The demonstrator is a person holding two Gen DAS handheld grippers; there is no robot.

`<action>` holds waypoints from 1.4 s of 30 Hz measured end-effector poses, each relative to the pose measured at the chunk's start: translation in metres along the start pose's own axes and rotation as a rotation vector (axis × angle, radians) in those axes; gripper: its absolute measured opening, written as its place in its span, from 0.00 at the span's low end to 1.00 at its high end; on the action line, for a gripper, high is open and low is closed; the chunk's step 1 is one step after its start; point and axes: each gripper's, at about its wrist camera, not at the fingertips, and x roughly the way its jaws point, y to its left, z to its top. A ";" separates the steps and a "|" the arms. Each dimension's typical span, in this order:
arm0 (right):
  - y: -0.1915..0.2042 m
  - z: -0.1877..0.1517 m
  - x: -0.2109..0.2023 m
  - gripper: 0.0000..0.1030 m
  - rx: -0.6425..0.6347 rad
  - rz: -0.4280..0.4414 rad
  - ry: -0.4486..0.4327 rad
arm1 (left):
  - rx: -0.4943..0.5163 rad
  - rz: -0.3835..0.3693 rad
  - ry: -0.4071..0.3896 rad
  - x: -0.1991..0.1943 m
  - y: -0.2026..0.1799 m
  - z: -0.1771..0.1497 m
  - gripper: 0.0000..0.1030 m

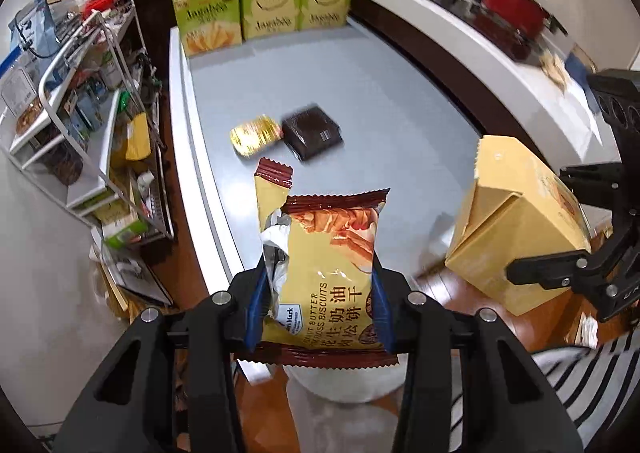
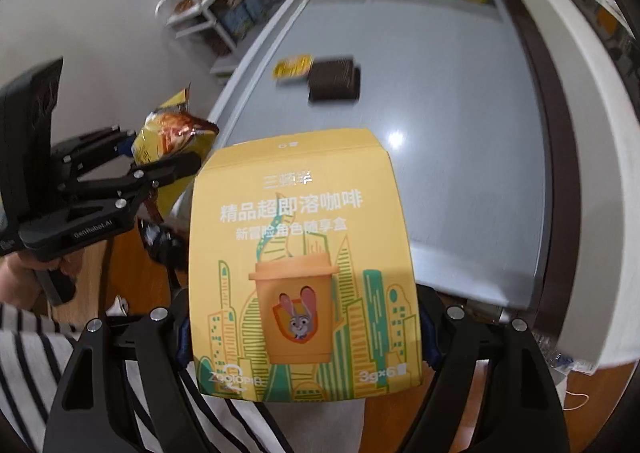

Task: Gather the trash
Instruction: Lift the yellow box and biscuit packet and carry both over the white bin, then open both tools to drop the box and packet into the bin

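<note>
Carrying two pieces of trash at once, both held out past the near edge of the grey table top, over wood floor.

Table top: long, glossy, white rim. Three green snack boxes stand in a row along its far edge. Near the middle lie a dark flat packet and, touching or just beside it on the left, a small gold foil packet. Both not yet collected, by the look of it.

Coffee box: yellow carton, instant coffee print. The right gripper has its jaws spread wide and clamped on the box's two side walls near the bottom, top flap pointing away. Judged stiff but thin card, probably near-empty and light; side walls could buckle under a hard squeeze. A hold low on the sides, close to a folded edge, should be firmest.

Biscuit wrapper: yellow and brown, torn open at the top left. The left gripper is closed tight on its lower part, blue pads pinching both side edges. Judged very light, limp, slick film; likely to slip or flutter. Best pinched where the film bunches, near a crimped seam.
</note>
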 end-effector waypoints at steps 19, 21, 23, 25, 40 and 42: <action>0.003 -0.063 0.083 0.76 -0.031 -0.065 0.197 | 0.075 -0.020 0.251 0.065 -0.033 -0.087 0.43; 0.000 -0.073 0.088 0.76 -0.017 -0.056 0.206 | 0.082 -0.018 0.272 0.075 -0.034 -0.092 0.43; -0.001 -0.073 0.094 0.76 -0.005 -0.056 0.211 | 0.086 -0.014 0.296 0.085 -0.034 -0.098 0.43; -0.001 -0.074 0.104 0.76 0.014 -0.053 0.218 | 0.087 -0.012 0.313 0.092 -0.034 -0.101 0.43; -0.003 -0.065 0.140 0.76 0.068 -0.094 0.233 | 0.115 0.008 0.348 0.119 -0.042 -0.102 0.43; -0.004 -0.066 0.140 0.76 0.070 -0.100 0.230 | 0.113 0.008 0.345 0.119 -0.042 -0.102 0.43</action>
